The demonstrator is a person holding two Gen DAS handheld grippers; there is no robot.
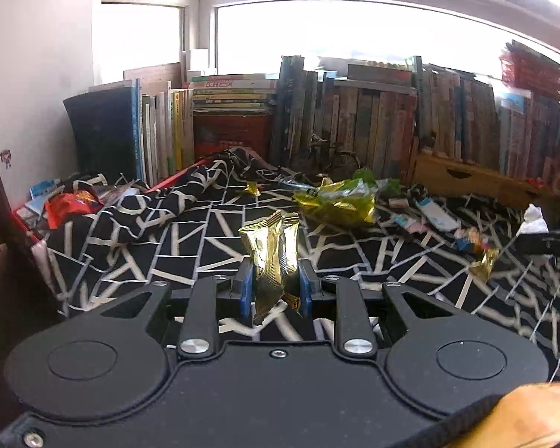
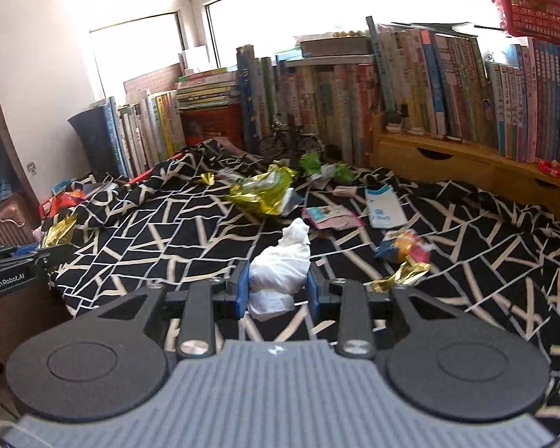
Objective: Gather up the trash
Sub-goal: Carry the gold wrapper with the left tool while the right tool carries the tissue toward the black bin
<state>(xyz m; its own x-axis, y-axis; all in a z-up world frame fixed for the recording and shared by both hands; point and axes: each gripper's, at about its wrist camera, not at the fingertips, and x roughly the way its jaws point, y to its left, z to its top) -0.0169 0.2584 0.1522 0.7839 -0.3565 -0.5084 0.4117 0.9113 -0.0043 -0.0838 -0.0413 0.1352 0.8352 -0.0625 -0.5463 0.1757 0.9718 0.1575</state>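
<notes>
Gold foil wrapper point(image 1: 274, 261) pinched tight in left hand-held gripper point(image 1: 274, 287), white crumpled tissue point(image 2: 280, 265) clamped in right hand-held gripper point(image 2: 278, 285), above the bed point(image 1: 190, 239); both grips should be held firm until bin is reached.

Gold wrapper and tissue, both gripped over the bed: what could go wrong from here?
1. The left gripper pinches the gold wrapper only low down; slick foil might slip out.
2. The tissue wad bulges beyond the right gripper jaws; loose folds could tear or drop.
3. The green-gold wrapper and others lie on the rumpled bedspread, easily missed.
</notes>
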